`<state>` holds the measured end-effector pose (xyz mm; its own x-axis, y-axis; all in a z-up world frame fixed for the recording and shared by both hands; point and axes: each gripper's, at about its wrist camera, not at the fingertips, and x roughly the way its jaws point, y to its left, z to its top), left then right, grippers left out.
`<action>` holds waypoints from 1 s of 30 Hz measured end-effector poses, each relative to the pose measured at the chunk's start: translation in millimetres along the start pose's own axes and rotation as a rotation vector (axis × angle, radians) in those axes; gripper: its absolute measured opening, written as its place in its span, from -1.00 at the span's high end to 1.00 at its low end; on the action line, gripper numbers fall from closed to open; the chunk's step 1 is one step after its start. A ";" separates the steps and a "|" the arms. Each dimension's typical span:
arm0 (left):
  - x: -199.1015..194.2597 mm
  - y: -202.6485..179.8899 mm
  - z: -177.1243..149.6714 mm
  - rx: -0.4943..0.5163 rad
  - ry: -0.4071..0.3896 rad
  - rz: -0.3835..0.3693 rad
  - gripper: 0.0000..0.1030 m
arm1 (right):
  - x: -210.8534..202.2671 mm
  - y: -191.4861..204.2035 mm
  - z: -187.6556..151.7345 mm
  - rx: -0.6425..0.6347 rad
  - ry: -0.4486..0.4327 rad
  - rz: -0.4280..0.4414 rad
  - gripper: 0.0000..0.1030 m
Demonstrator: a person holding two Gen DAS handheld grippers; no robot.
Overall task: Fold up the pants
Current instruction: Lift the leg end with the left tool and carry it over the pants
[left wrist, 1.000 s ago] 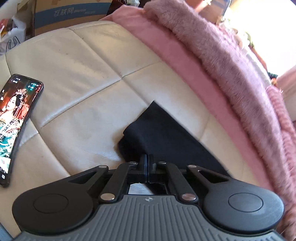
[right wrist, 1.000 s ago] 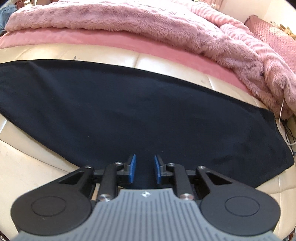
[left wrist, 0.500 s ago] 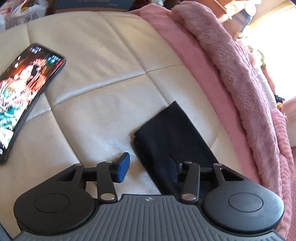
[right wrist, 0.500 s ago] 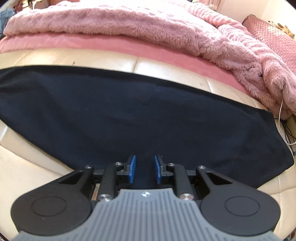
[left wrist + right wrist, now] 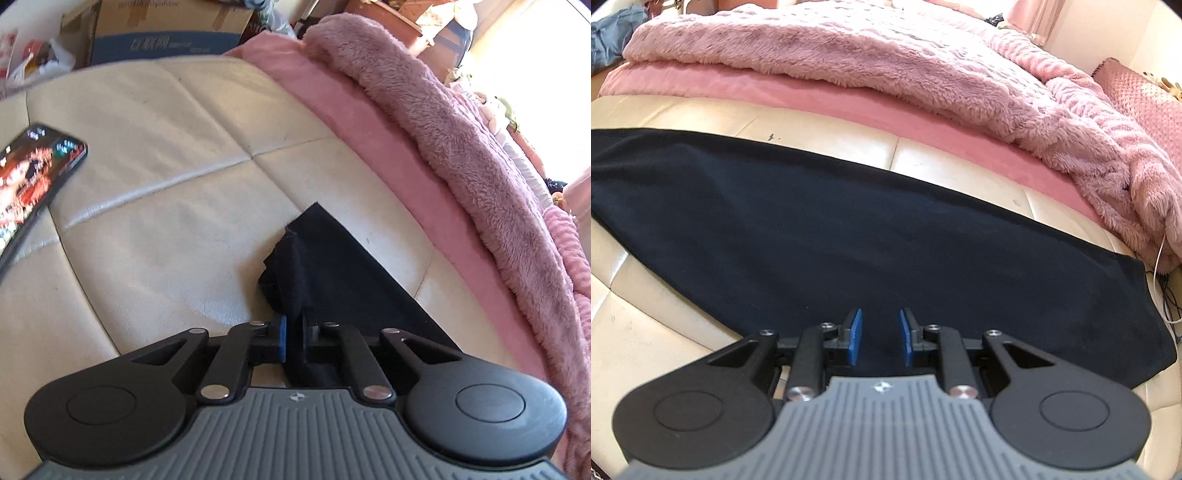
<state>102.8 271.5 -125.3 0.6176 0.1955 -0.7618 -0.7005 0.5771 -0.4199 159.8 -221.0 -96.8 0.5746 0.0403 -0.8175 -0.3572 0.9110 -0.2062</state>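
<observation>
A cream leather sofa [image 5: 177, 206] with stitched panels carries everything here, and along its back lies a pink sheet [image 5: 820, 99] with a fluffy pink blanket [image 5: 886, 62] heaped over it. The black pants [image 5: 871, 251] are spread flat and long across the seat in the right wrist view, running from the left edge to a blunt end at the right, just in front of the pink sheet. In the left wrist view only a narrow end of the pants shows, its tip bunched and slightly rumpled on the cream leather. Behind the sofa stands a cardboard box [image 5: 166, 33] with blue print. A phone [image 5: 33, 177] with a lit, colourful screen lies on the seat at the left, well apart from the pants. The right gripper [image 5: 879, 338] sits over the near edge of the pants with its blue pads apart and dark cloth showing between them. The left gripper [image 5: 293, 339] is clamped on the pants, with a fold of the fabric pinched between its pads.
</observation>
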 end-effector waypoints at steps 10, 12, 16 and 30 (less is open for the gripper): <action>-33.8 0.5 29.8 0.075 -0.091 -0.004 0.94 | -4.5 13.2 10.2 -0.041 -0.025 0.024 0.70; -47.4 -20.3 27.3 0.145 -0.126 -0.040 0.94 | -4.0 16.4 11.9 -0.039 -0.028 0.035 0.70; -74.6 -79.1 6.2 0.352 -0.188 -0.126 0.94 | -4.9 23.8 16.1 -0.045 -0.040 0.053 0.70; -56.5 -205.6 -180.5 1.050 0.023 -0.259 0.93 | -12.8 3.9 10.3 0.033 -0.058 0.080 0.70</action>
<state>147.3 -1.3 -85.0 0.6884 -0.0386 -0.7243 0.1133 0.9920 0.0548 158.6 -213.7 -81.7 0.5877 0.1360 -0.7976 -0.3798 0.9168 -0.1234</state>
